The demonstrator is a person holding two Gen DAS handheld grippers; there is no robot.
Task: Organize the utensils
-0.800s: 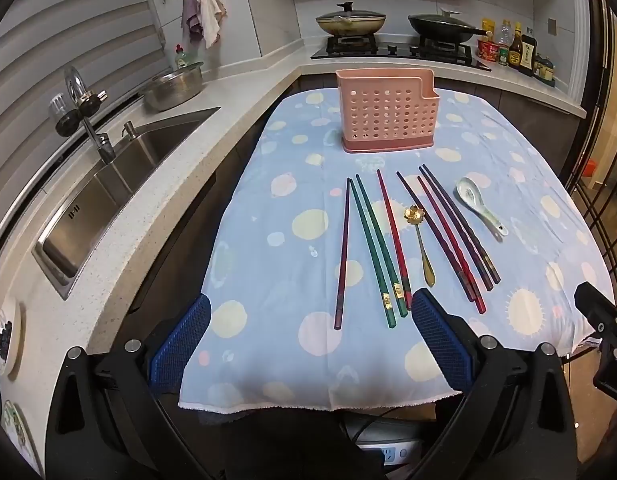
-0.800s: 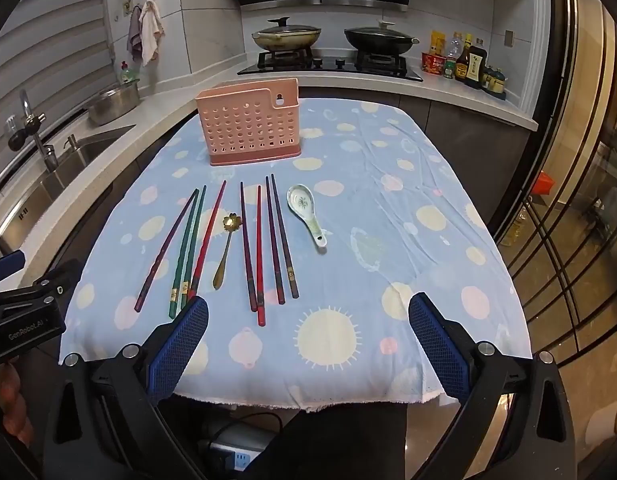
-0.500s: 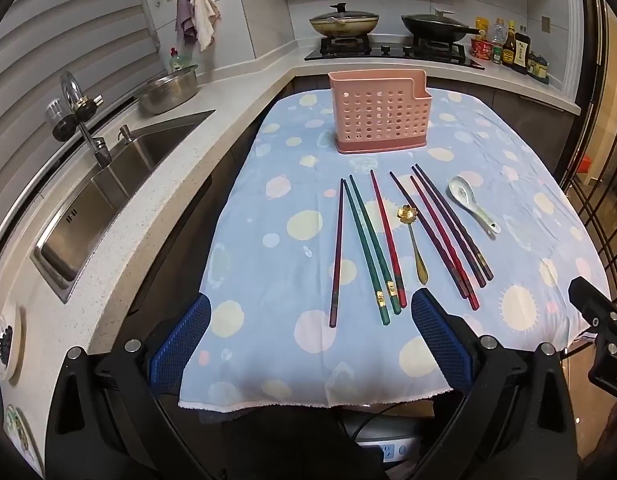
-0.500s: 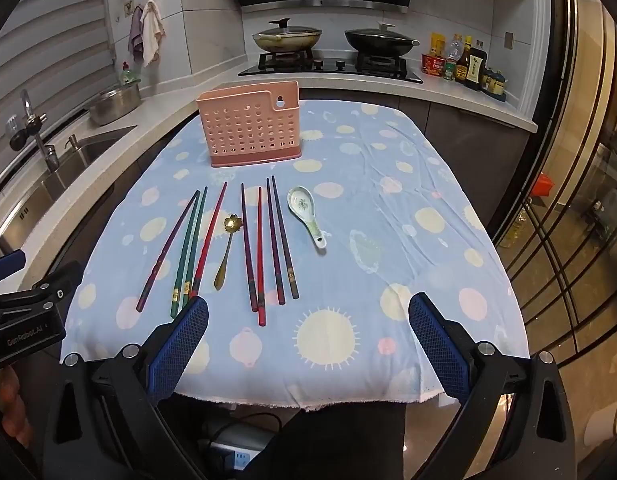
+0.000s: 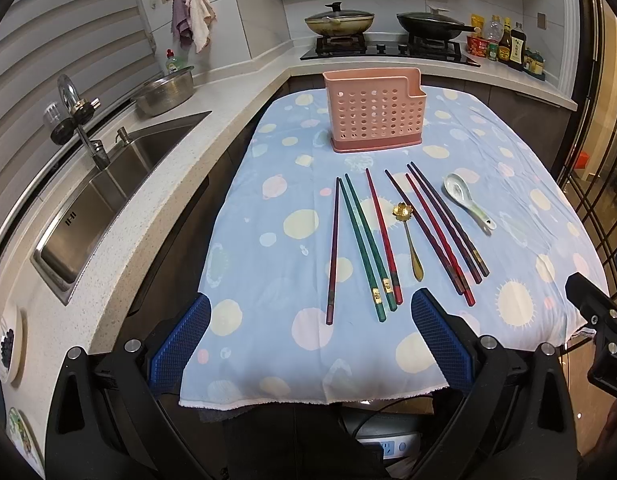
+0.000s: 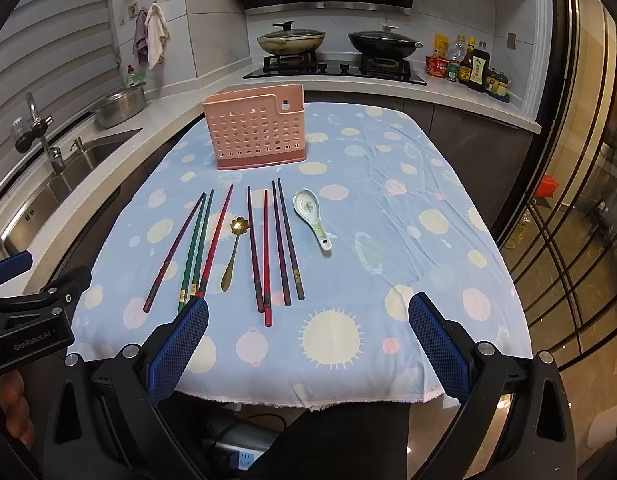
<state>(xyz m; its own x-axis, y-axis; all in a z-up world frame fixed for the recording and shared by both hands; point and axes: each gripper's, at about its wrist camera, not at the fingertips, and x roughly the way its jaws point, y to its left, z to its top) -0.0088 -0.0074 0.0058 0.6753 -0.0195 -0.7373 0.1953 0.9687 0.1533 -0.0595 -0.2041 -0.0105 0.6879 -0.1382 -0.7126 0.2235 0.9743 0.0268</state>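
A pink perforated utensil holder (image 5: 373, 114) (image 6: 255, 132) stands at the far end of a table with a blue spotted cloth (image 5: 268, 264) (image 6: 408, 248). In front of it lie several chopsticks: a dark red one (image 5: 333, 248), two green ones (image 5: 364, 244) (image 6: 194, 248), red and dark ones (image 5: 440, 232) (image 6: 265, 256). A gold flower spoon (image 5: 406, 236) (image 6: 233, 252) and a white ceramic spoon (image 5: 466, 200) (image 6: 311, 216) lie among them. My left gripper (image 5: 308, 340) and right gripper (image 6: 308, 340) are open and empty, near the table's front edge.
A counter with a steel sink (image 5: 104, 188) and tap (image 5: 74, 116) runs along the left, with a steel bowl (image 5: 164, 94). A stove with two pans (image 6: 336, 40) and sauce bottles (image 6: 468, 64) stands behind. A glass door (image 6: 580, 220) is at the right.
Both views have shifted slightly closer to the table. Nothing on the table has moved, and both grippers stay open.
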